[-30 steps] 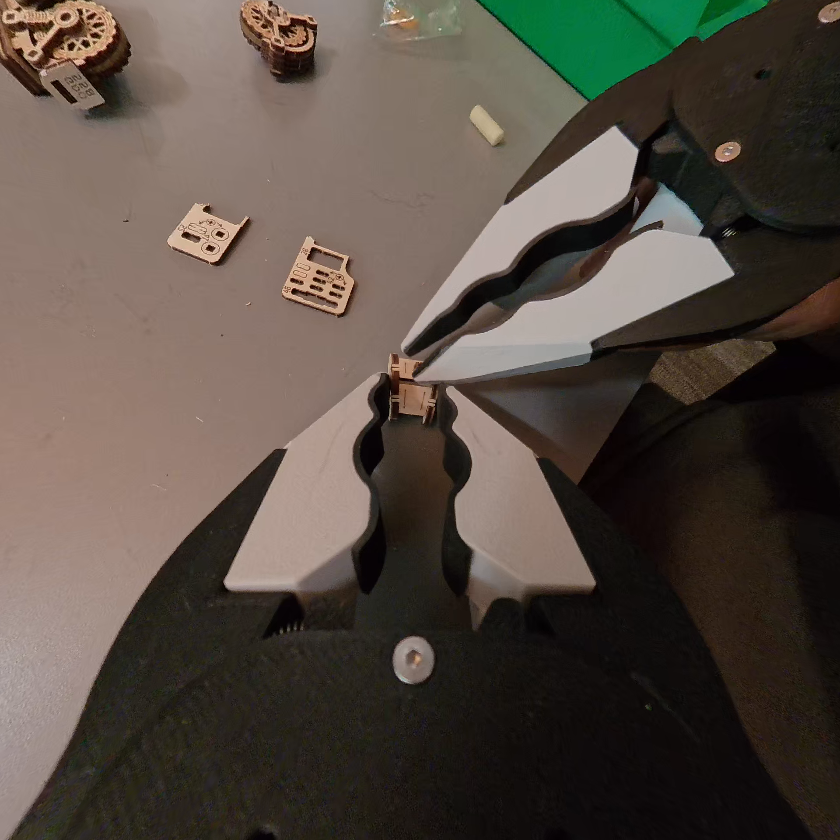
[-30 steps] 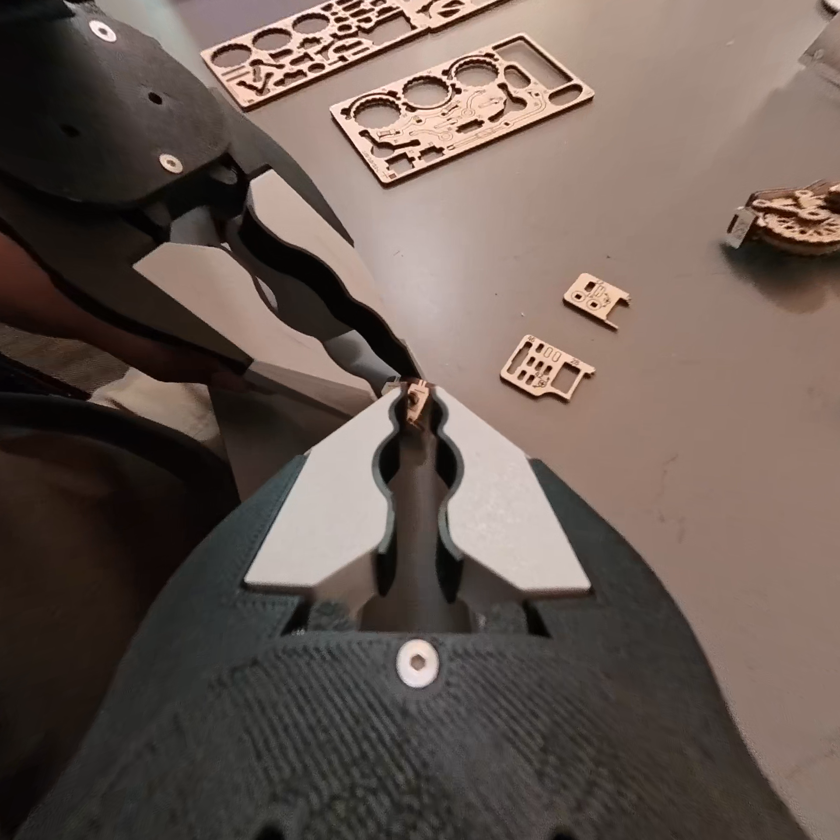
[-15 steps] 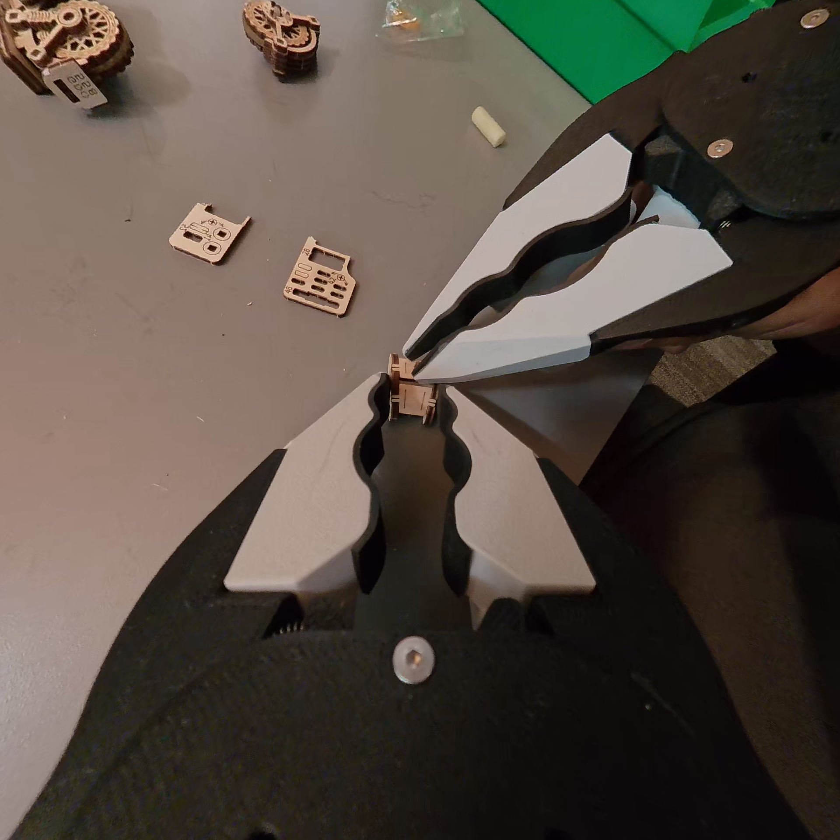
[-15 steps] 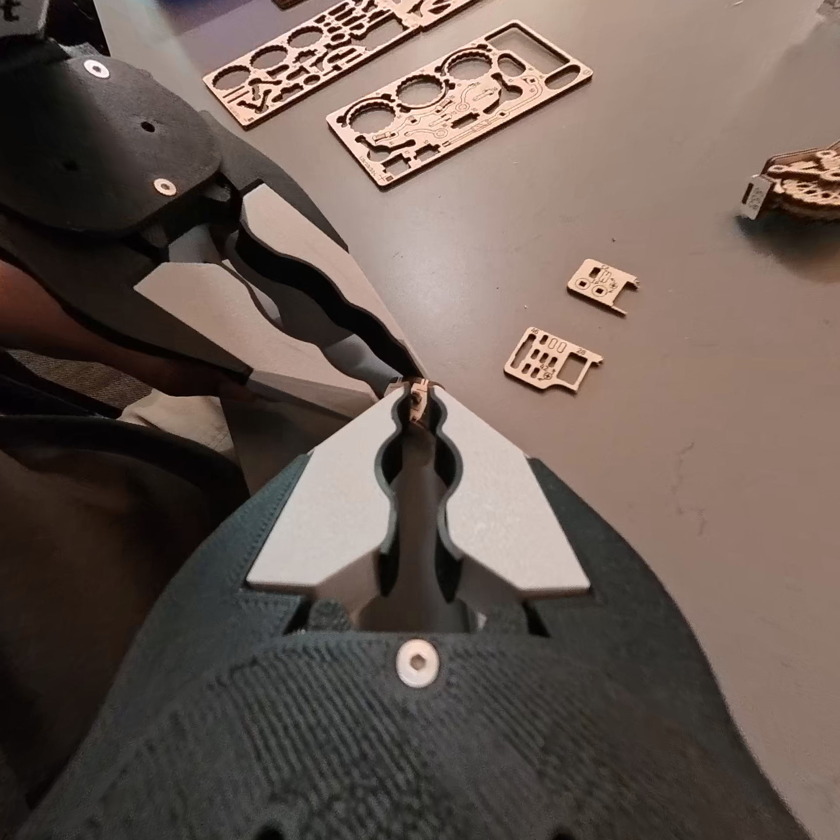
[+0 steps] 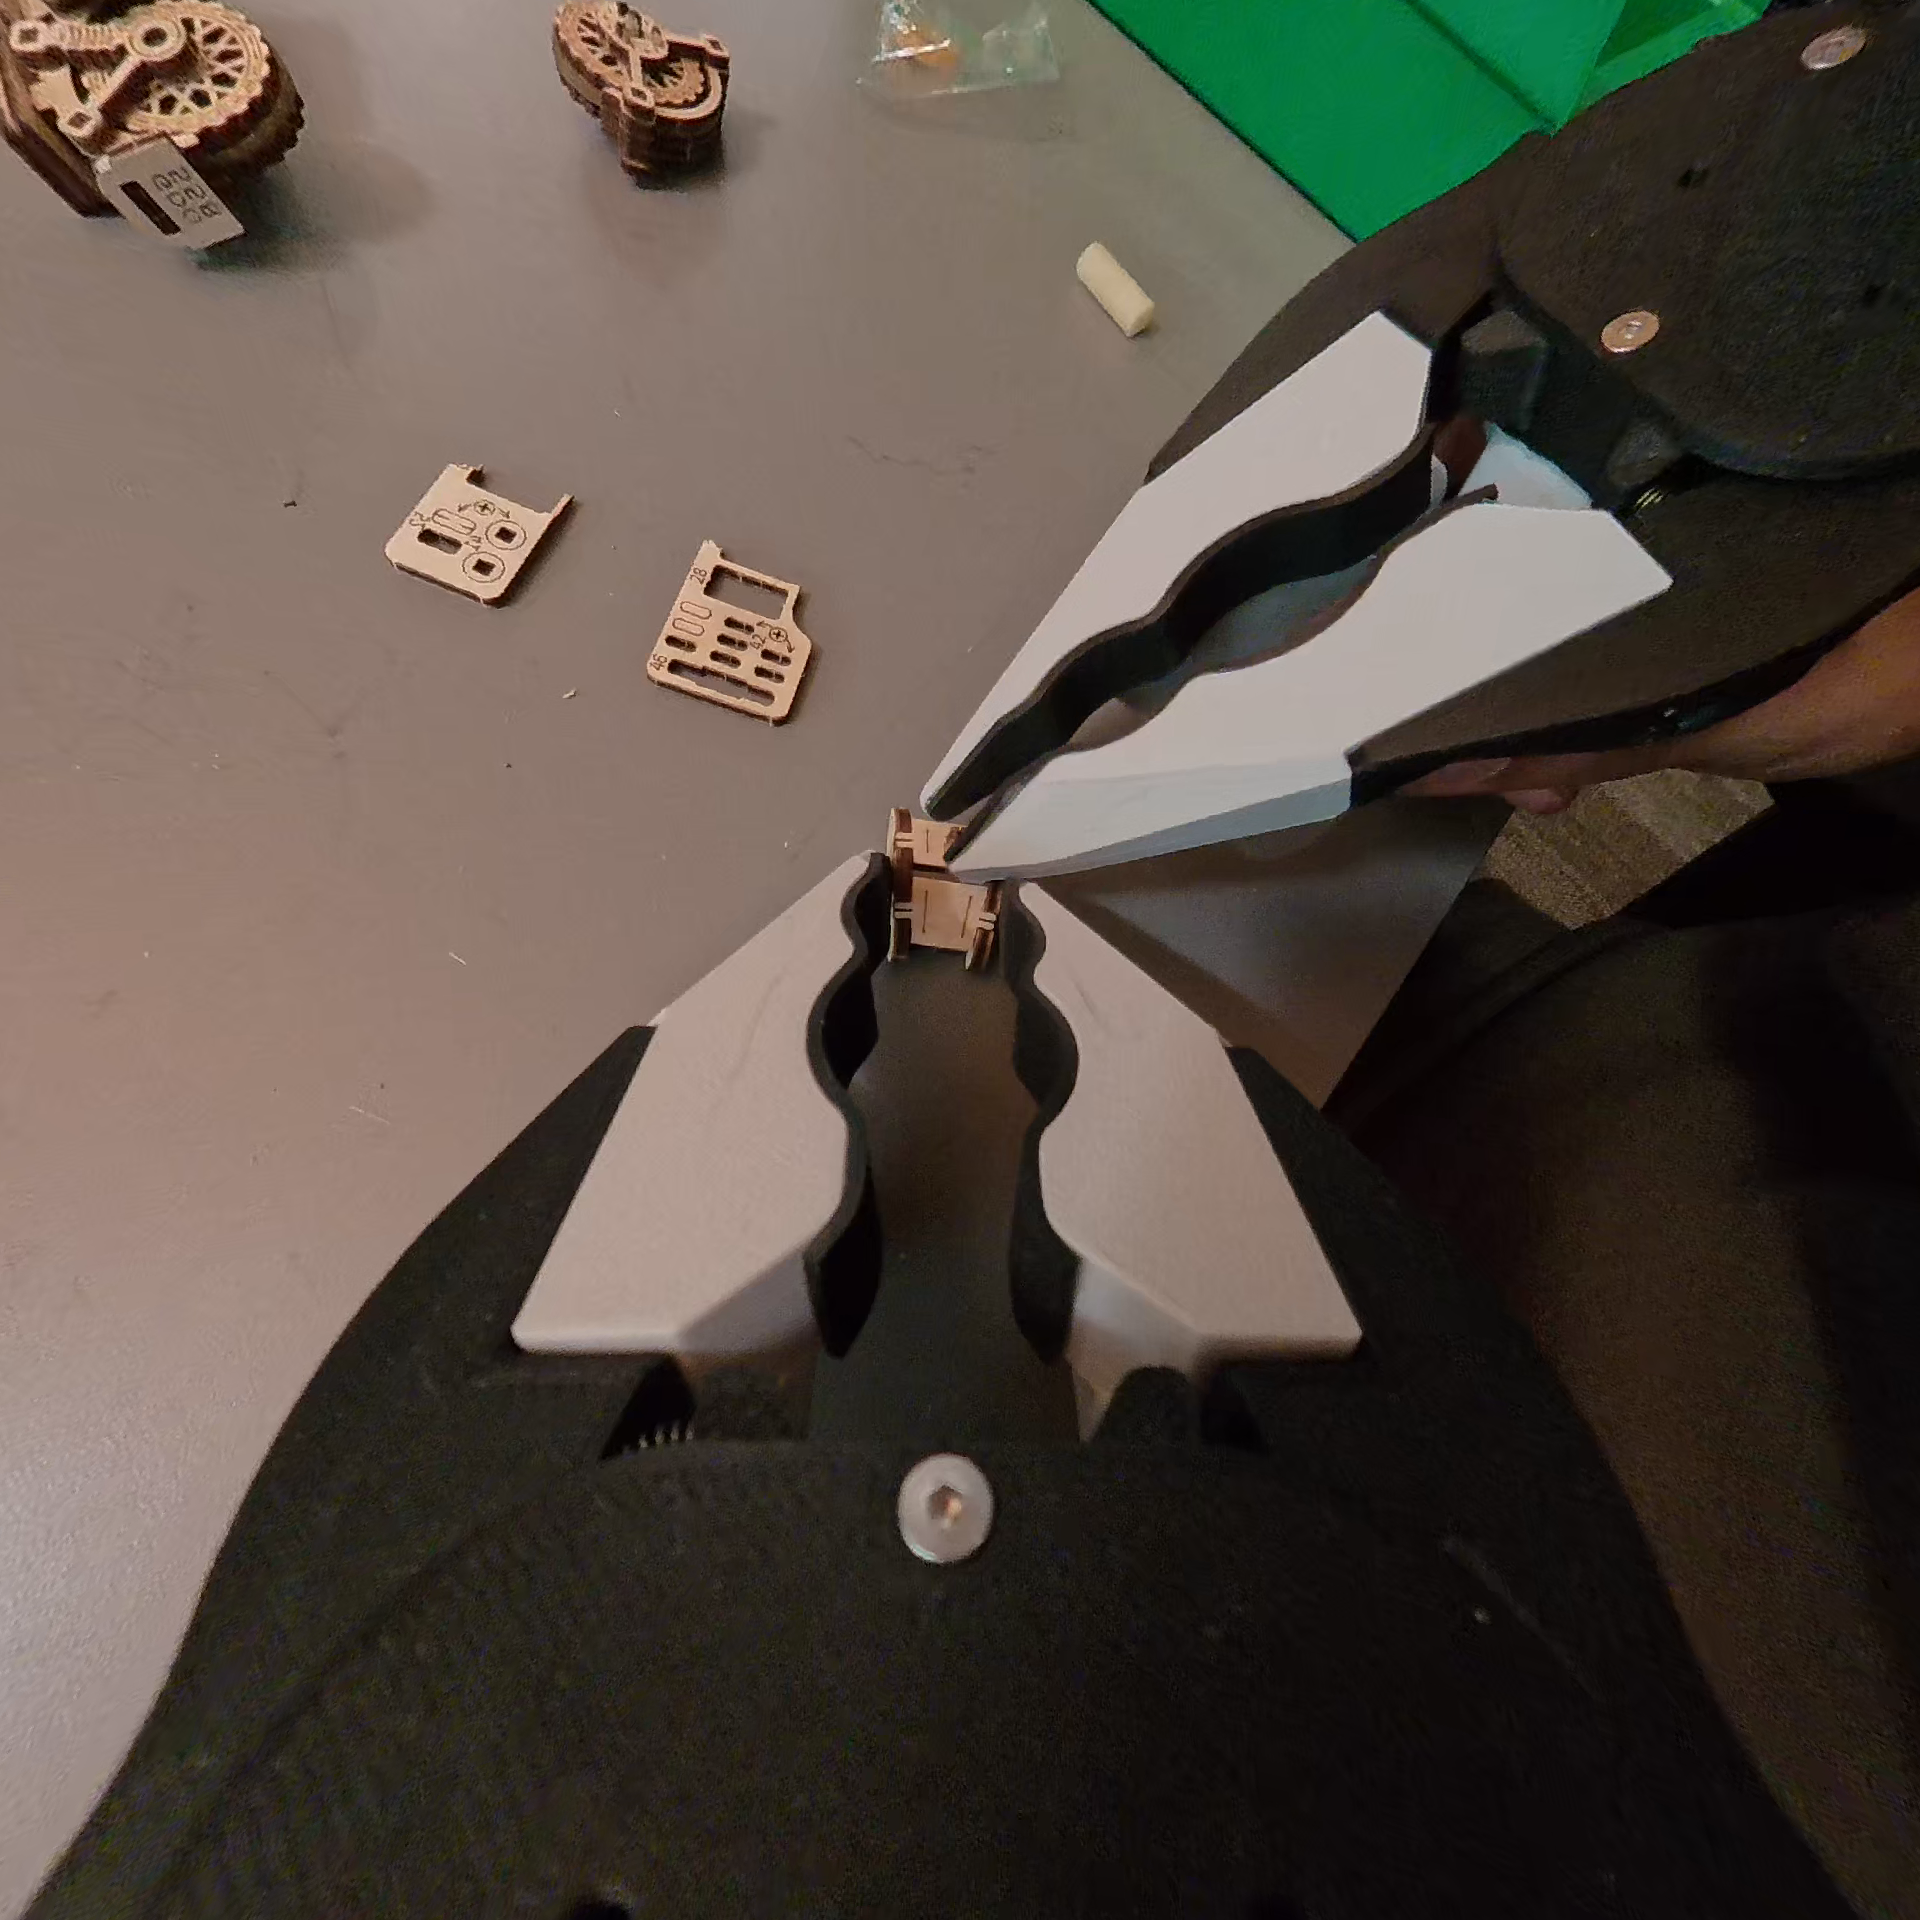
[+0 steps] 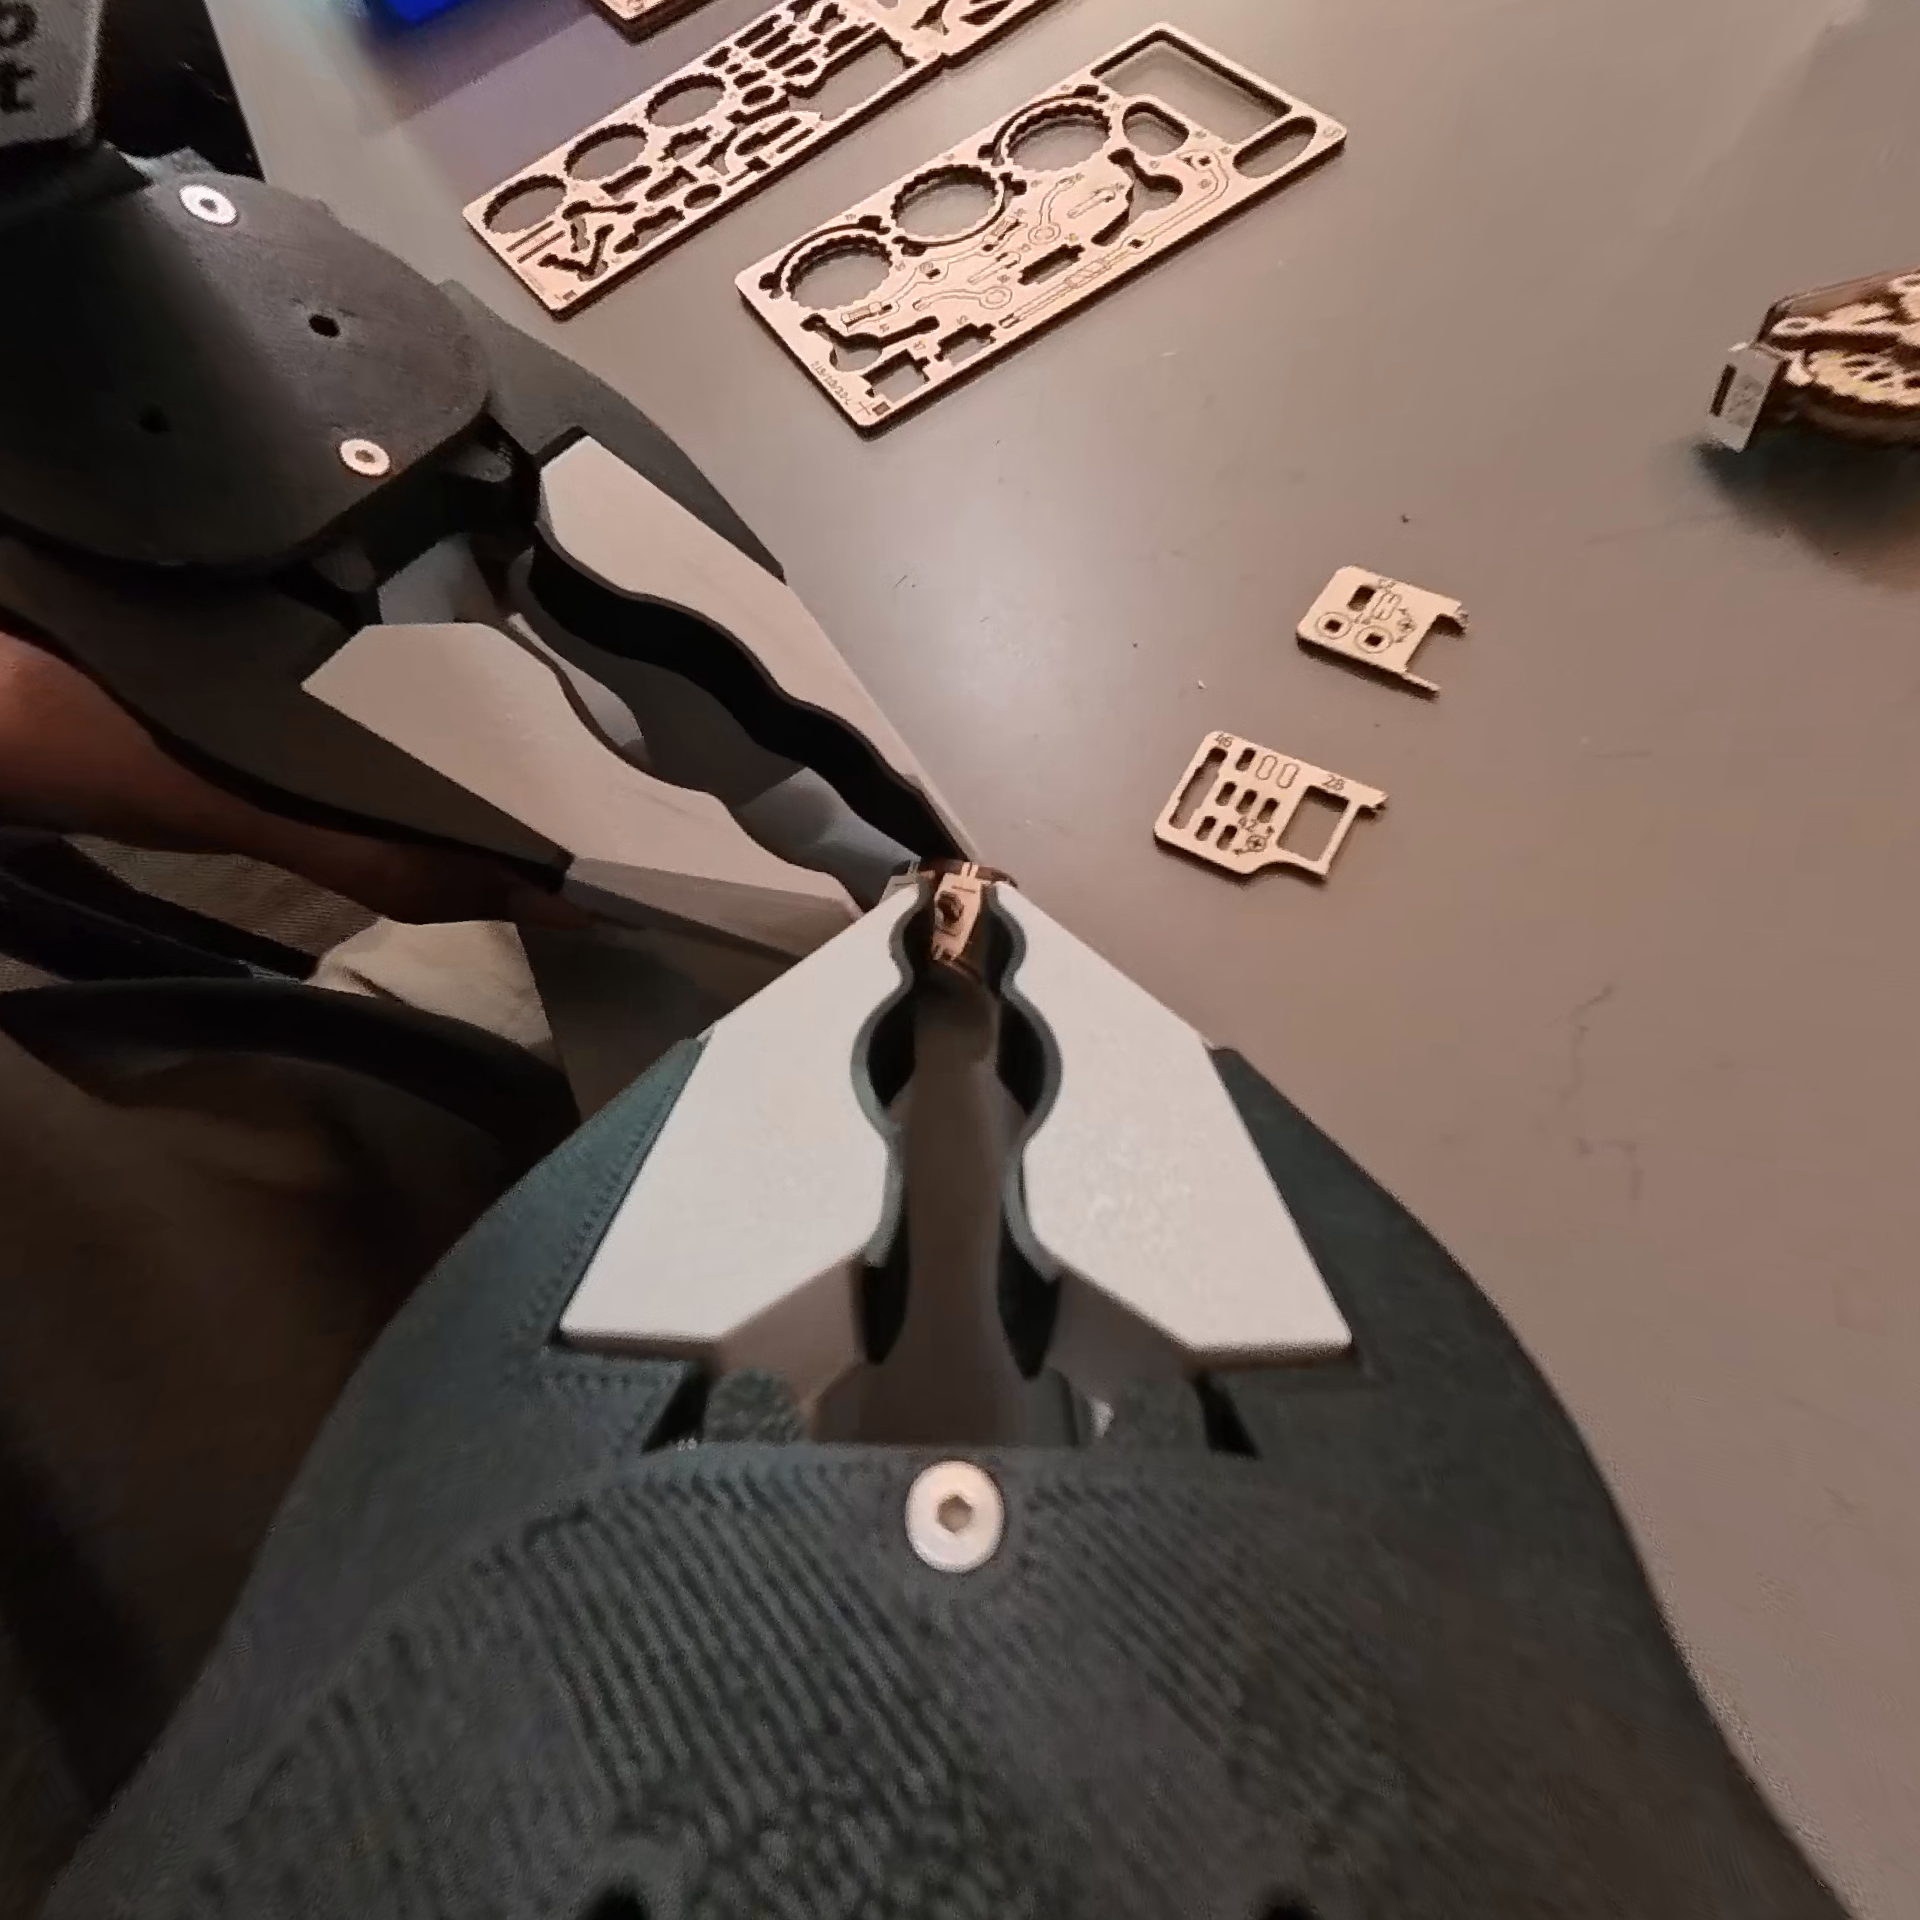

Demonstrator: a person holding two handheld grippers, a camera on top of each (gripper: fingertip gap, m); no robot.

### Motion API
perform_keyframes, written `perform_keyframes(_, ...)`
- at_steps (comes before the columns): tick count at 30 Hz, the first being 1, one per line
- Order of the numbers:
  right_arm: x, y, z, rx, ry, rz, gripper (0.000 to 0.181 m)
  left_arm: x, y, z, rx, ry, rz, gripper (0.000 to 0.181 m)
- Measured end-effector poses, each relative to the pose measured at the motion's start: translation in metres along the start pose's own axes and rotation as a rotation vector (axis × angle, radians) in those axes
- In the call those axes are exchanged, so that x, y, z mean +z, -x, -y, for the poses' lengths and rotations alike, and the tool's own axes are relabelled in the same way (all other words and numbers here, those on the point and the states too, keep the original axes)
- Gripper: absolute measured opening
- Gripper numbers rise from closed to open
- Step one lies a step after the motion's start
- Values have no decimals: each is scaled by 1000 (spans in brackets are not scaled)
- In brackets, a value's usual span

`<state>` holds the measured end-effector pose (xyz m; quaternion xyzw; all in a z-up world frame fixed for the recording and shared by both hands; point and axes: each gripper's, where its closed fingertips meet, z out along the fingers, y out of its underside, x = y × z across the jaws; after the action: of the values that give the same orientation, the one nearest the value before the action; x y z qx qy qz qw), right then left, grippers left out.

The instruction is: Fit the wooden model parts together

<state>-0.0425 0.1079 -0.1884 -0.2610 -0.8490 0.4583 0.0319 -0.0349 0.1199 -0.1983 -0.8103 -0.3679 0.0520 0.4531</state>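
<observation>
In the left wrist view my left gripper (image 5: 935, 883) is shut on a small pale wooden block (image 5: 945, 920) held between its tips just above the grey table (image 5: 312, 935). My right gripper (image 5: 945, 828) comes in from the upper right, shut on a second small wooden piece (image 5: 916, 836) pressed against the top of that block. In the right wrist view my right gripper (image 6: 956, 888) pinches the small wooden piece (image 6: 954, 914). The left gripper (image 6: 914, 860) meets it from the upper left. The joint between the parts is mostly hidden by the fingertips.
Two small flat wooden plates (image 5: 476, 535) (image 5: 730, 644) lie on the table beyond the grippers. Assembled gear models (image 5: 145, 94) (image 5: 644, 88), a plastic bag (image 5: 956, 47) and a white peg (image 5: 1115, 289) sit farther back. Punched-out wooden sheets (image 6: 1039, 223) (image 6: 707, 177) lie at the far side. My two grippers' fingertips are within a few centimetres of each other. The white peg (image 5: 1115, 289) is about 20 cm from both grippers' fingertips.
Both grippers stay shut and tip to tip on the wooden pieces. The right gripper has shifted and tilted slightly, so its view of the table has moved. Nothing was let go.
</observation>
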Motion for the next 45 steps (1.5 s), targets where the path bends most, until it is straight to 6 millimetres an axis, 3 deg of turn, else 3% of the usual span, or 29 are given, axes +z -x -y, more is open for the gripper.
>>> perform_keyframes(1, 0, 0, 0, 14, 0, 7, 7, 0, 0, 0, 0, 0, 0, 20)
perform_keyframes(16, -1, -1, 0, 42, -2, 21, 5, 0, 0, 0, 1, 0, 1, 20)
perform_keyframes(23, -9, 0, 10, -3, -72, 39, 19, 0, 0, 0, 0, 0, 0, 20)
perform_keyframes(30, -8, -2, 12, -160, -71, -54, 0, 0, 0, 0, -1, 0, -1, 20)
perform_keyframes(36, -3, 4, 5, -83, -26, 20, 0, 0, 0, 0, -2, 0, -1, 20)
perform_keyframes(41, -14, -3, 21, -67, -110, -10, 0, 0, 0, 0, -2, 0, -1, 20)
perform_keyframes(45, -5, 2, 6, -70, -32, 14, 0, 0, 0, 0, -5, 0, -3, 20)
